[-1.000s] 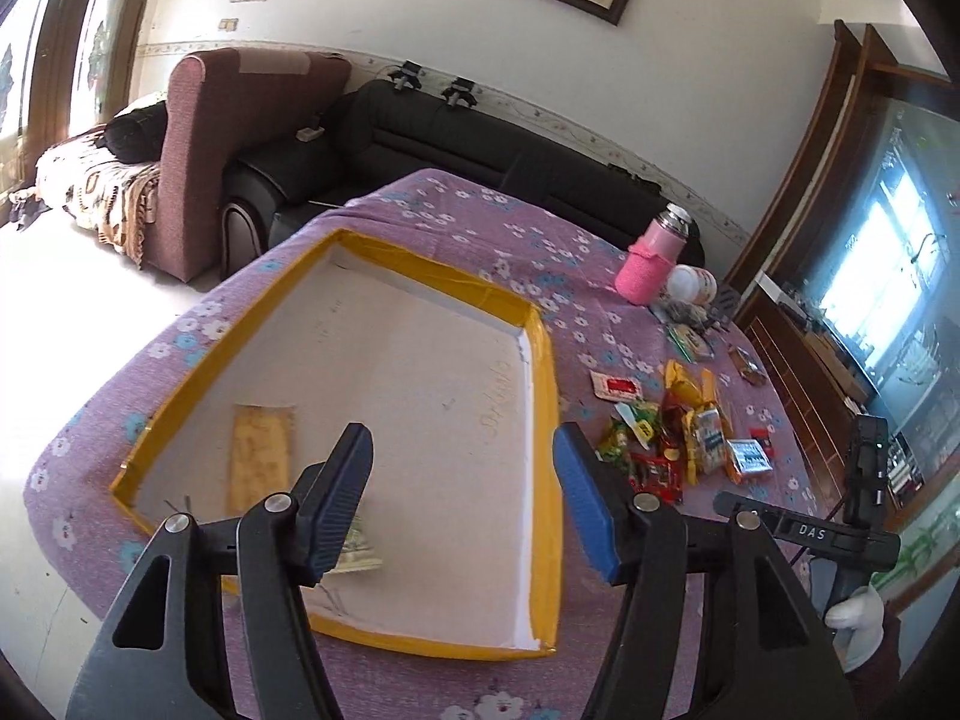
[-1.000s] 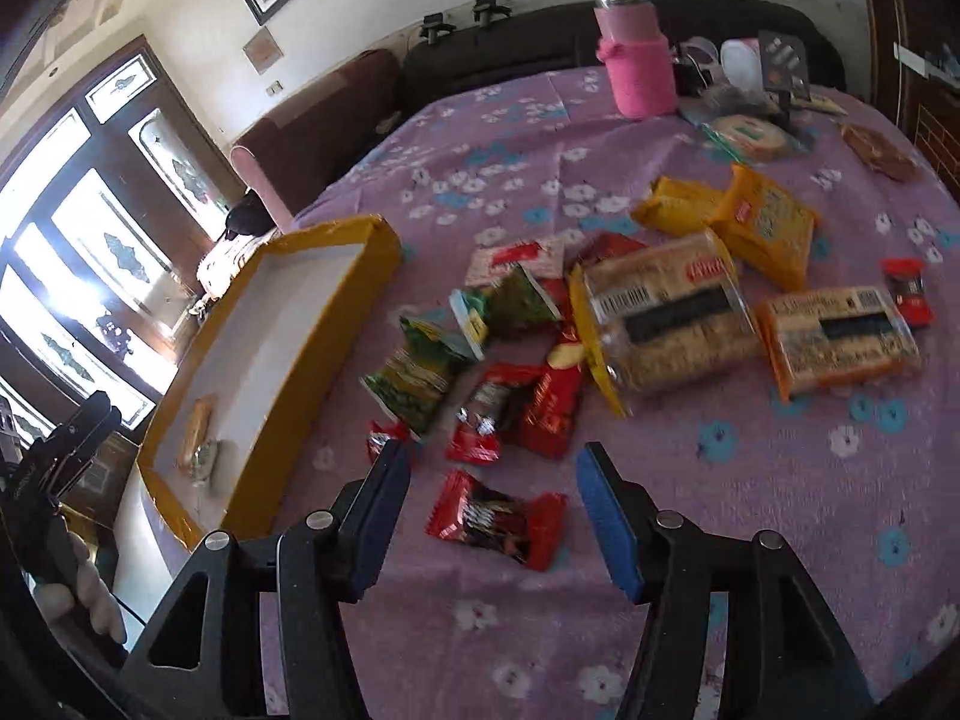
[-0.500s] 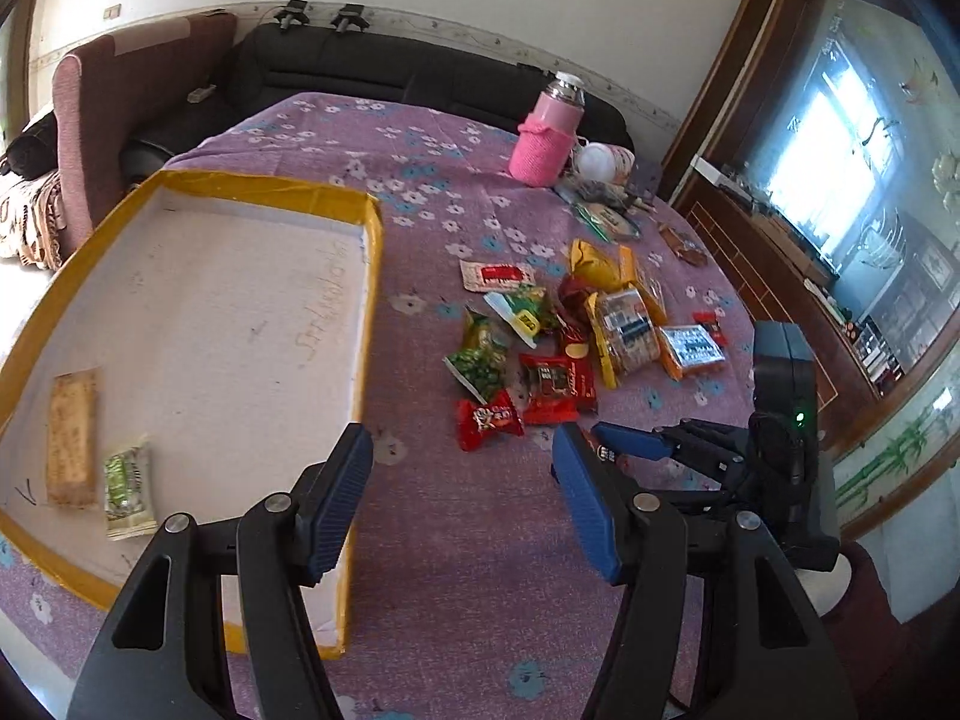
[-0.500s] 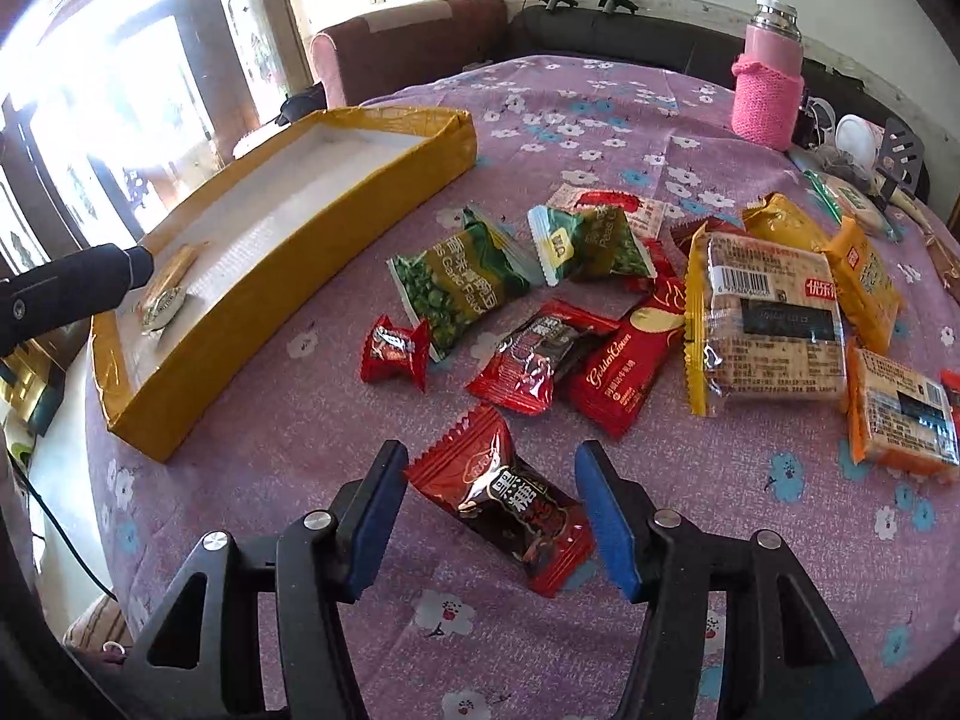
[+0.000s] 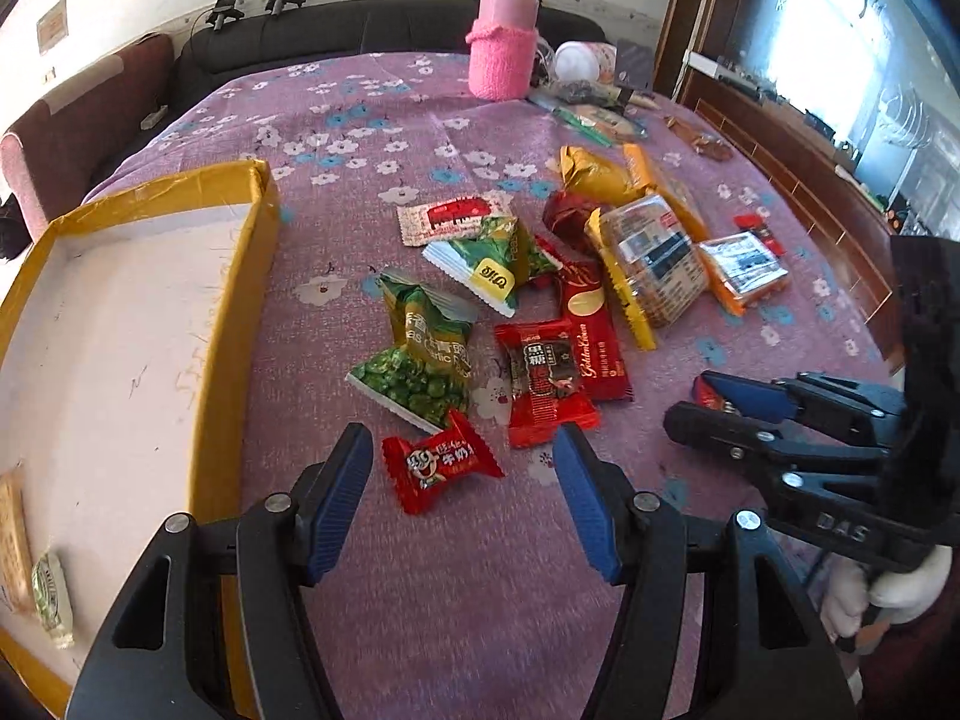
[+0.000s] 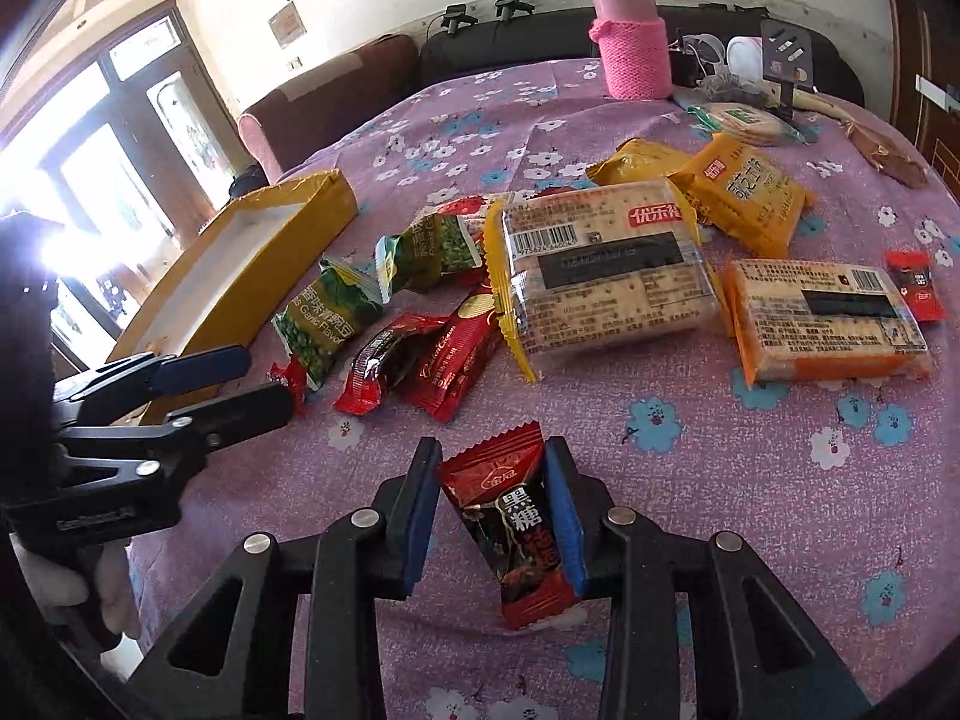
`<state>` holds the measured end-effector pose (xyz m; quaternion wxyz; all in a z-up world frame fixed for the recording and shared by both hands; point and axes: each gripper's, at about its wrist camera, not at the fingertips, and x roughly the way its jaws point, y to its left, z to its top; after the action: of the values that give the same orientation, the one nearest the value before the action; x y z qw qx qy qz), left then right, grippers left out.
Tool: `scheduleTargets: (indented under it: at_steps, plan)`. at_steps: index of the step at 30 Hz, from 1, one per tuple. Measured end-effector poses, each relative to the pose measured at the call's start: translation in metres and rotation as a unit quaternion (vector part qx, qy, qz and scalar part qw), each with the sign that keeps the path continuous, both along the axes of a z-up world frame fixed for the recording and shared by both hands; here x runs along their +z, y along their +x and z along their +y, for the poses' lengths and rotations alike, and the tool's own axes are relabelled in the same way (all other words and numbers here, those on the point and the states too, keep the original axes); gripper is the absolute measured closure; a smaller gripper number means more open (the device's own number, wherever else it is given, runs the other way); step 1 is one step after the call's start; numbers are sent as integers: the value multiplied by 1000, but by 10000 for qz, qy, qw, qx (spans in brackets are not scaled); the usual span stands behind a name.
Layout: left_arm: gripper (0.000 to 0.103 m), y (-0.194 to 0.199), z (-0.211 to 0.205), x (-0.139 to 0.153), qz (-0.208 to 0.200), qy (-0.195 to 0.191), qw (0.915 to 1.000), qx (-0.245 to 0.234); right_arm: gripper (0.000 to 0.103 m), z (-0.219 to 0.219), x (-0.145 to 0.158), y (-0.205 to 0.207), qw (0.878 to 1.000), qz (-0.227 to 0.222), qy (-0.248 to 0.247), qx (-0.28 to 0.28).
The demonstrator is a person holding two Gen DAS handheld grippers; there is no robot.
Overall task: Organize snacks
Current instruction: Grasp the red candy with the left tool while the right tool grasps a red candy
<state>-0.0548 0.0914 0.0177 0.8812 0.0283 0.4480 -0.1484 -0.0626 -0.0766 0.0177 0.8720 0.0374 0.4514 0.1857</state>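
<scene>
The right gripper [image 6: 493, 516] has just been closing its jaws, and now the fingers [image 6: 561, 510] stand narrow, with a dark red candy [image 6: 516, 525] between them; both pads seem to touch the wrapper. The candy lies at 6 o'clock of the snack pile, on the purple tabletop [image 6: 750, 480]. I judge it light and soft, with a slippery crinkling wrapper, so the hold is best across the filled middle and not on the flat sealed ends.

The left gripper [image 5: 459, 495] is half open and holds nothing. A small red sweet [image 5: 438, 465] lies between its fingers [image 5: 342, 498], not touched. It will also be light, and its twisted ends can slip, so the middle is again the place to take it.

The yellow tray [image 5: 255, 276] is at 9 o'clock of the pile; in its near corner lie a biscuit bar [image 5: 13, 534] and a small green packet [image 5: 53, 597]. Around the sweet are a green pea bag [image 5: 420, 354] at 12 o'clock and a red packet [image 5: 549, 384] at 1 o'clock, both near but apart from it. The cracker packs [image 6: 606, 264] are farther back, and they are probably brittle. A pink bottle [image 6: 633, 36] stands at the far edge, well apart. The tray wall must be cleared when a snack goes in, and the two grippers are near each other.
</scene>
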Motion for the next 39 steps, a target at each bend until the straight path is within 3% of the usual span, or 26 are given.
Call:
scheduleTargets:
  at_steps: [1, 2, 3, 15, 22, 25, 28, 32, 34, 39]
  plan:
    - [45, 2, -3, -3, -2, 113, 9999, -8, 67, 0, 0, 0, 10000, -19, -2, 11]
    - [66, 2, -6, -6, -7, 229, 9997, -7, 67, 1, 0, 0, 10000, -31, 3, 19]
    - [78, 3, -8, -9, 56, 257, 9996, -52, 67, 1, -1, 1, 10000, -39, 27, 26]
    - [80, -10, -19, -2, -104, 73, 9997, -196, 66, -5, -1, -1, 9998, -35, 207, 72]
    - [80, -28, 2, 23, -394, -273, 9988, -37, 55, 10, 1, -7, 9995, -120, -202, 202]
    - [80, -35, 22, 35, -531, -474, 9973, 151, 56, 14, 0, -9, 9990, -137, -393, 150]
    - [80, -40, 47, 45, -654, -673, 9948, 391, 79, 14, 2, -11, 9981, -122, -611, -4]
    - [80, -47, 88, 54, -834, -912, 9892, 785, 90, 9, 6, -14, 9990, -8, -431, -142]
    - [80, -48, 109, 57, -895, -1000, 9858, 1012, 102, 11, 11, -17, 9993, 6, -347, -106]
    - [80, -58, 159, 60, -1045, -1244, 9752, 1506, 102, 27, 32, -21, 9991, -246, -353, 11]
